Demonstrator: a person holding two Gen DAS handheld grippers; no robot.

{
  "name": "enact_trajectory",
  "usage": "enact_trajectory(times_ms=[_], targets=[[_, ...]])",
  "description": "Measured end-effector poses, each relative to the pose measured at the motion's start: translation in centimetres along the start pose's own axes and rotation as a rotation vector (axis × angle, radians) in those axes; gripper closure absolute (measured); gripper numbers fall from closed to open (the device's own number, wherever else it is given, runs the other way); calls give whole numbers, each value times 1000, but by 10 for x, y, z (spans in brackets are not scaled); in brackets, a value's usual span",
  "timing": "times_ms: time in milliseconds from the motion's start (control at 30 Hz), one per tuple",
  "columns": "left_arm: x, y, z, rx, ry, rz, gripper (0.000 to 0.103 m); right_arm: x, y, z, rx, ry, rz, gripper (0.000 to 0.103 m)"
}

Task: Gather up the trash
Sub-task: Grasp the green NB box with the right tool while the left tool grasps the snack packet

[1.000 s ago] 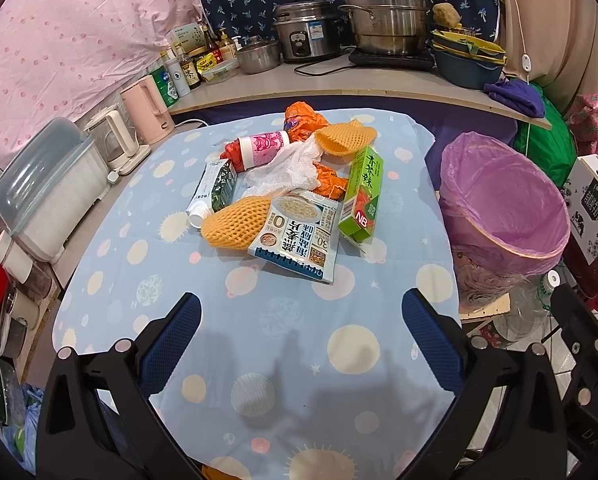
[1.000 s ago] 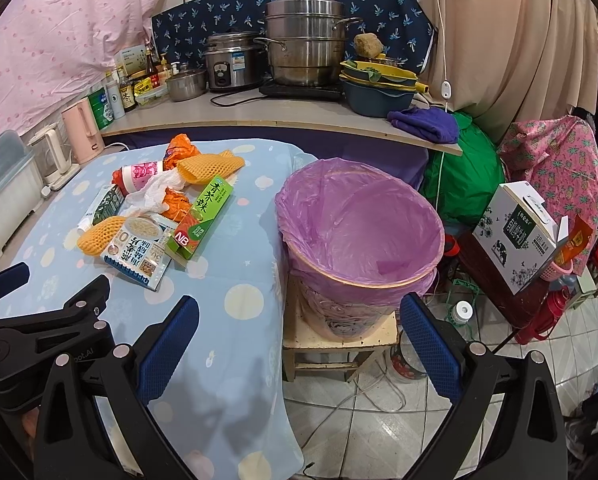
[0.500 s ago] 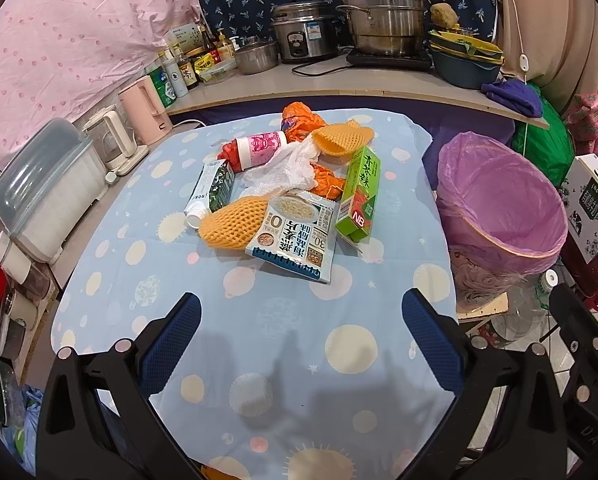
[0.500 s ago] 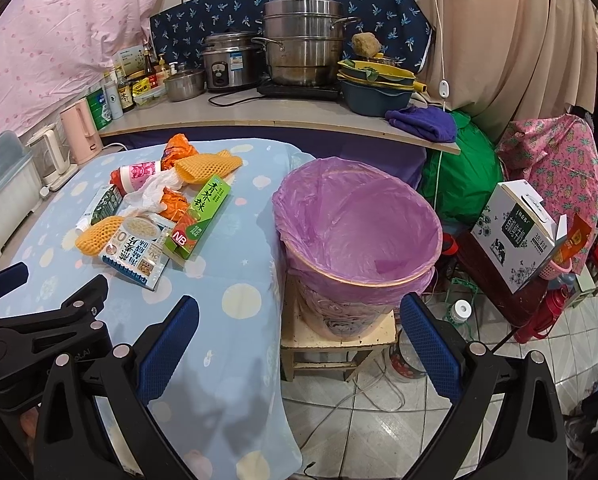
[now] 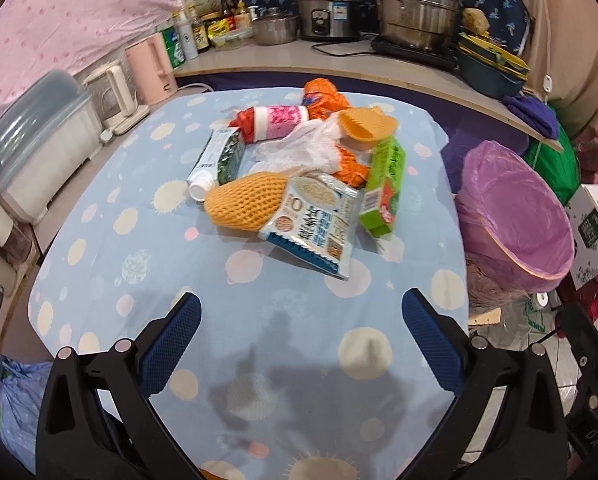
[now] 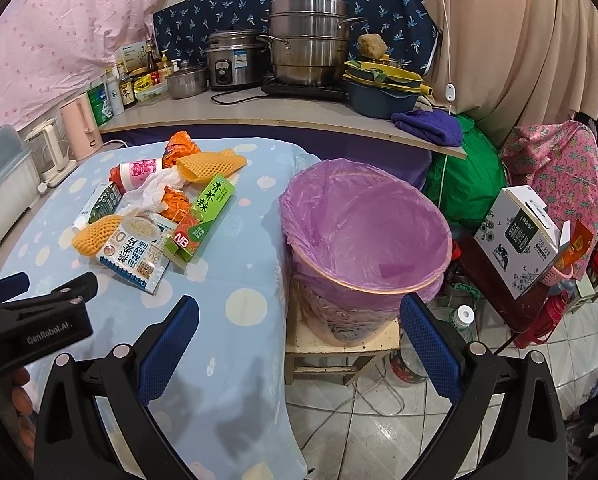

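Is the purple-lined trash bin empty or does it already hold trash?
Empty as far as visible: the purple-lined trash bin shows only bare liner inside; its bottom is hidden.

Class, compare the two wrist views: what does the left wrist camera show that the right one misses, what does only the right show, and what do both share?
Only the left wrist view shows the blue plastic bag low beside the table. Only the right wrist view shows the wooden stool under the bin, the pink pineapple-print cloth and the left gripper from outside. Both show the trash pile with the green box, the purple-lined bin and the steel pots.
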State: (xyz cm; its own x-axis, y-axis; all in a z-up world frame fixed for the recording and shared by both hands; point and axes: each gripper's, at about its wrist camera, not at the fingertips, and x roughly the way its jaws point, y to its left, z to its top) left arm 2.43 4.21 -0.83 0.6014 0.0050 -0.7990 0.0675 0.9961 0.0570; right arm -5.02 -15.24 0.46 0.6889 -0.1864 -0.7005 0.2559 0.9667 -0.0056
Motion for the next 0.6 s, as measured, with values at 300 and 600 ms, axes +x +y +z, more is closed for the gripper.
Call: enact_trajectory(times_ms=[300,600], targets=[[42,52,12,-77,38,43,7,37,37,14,-25,26,64,7],[86,65,22,-116,104,-72,8,79,73,27,-38,56,97,7]])
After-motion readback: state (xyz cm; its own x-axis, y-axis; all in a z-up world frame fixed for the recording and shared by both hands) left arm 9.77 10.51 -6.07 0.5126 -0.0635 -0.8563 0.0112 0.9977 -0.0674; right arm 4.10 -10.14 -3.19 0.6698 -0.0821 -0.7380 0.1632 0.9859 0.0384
